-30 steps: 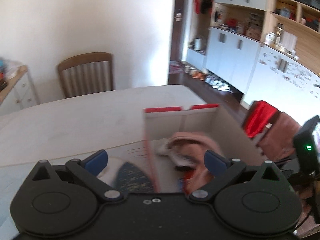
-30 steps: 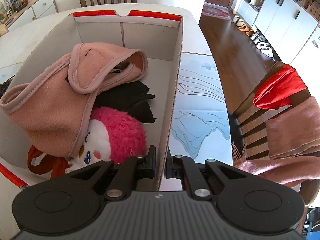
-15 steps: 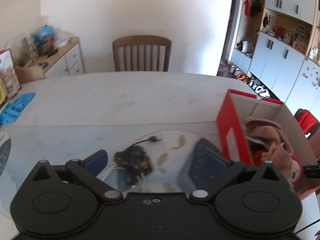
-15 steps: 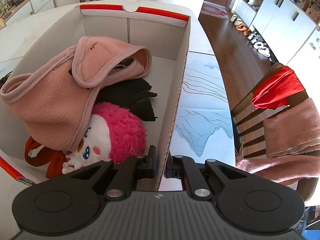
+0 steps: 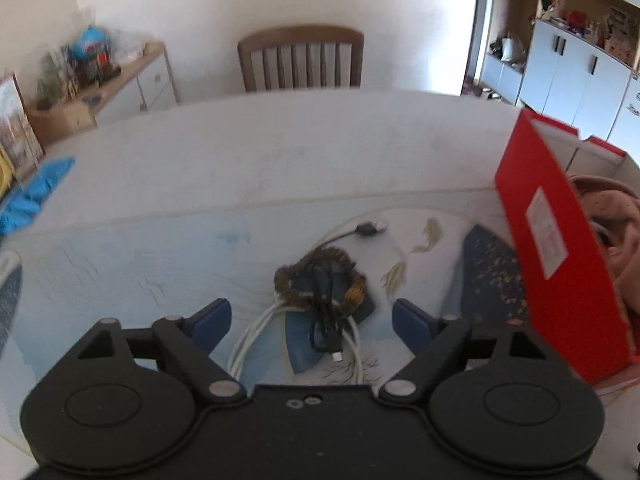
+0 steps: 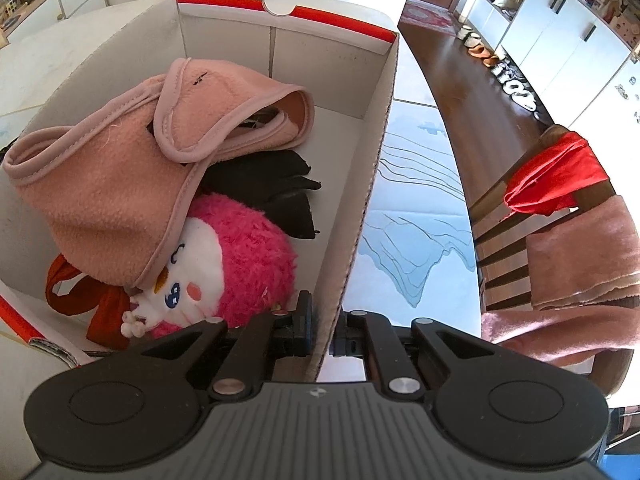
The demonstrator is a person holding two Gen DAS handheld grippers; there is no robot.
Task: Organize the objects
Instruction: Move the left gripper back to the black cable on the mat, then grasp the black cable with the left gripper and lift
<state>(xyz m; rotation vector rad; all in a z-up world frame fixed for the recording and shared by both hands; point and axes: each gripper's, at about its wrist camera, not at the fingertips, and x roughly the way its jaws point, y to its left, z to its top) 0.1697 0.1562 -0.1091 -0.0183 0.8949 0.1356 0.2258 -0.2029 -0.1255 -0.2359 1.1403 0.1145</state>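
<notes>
Pinching the box wall [image 6: 352,216] — right hand-held gripper [image 6: 322,330]; left hand-held gripper [image 5: 310,320] spread wide, empty.

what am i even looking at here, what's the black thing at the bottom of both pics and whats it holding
The black shape is a handheld two-finger gripper; a person carries one in each hand, and each picture comes from a camera looking along its fingers.

Left picture: the left gripper is open and empty, its blue fingers either side of a bundle of black and white cables with a brown furry item, lying on the table mat.

Right picture: the right gripper is shut on the side wall of the red and white cardboard box. Inside are a pink fleece garment, a pink plush toy, something black and a red strap.
</notes>
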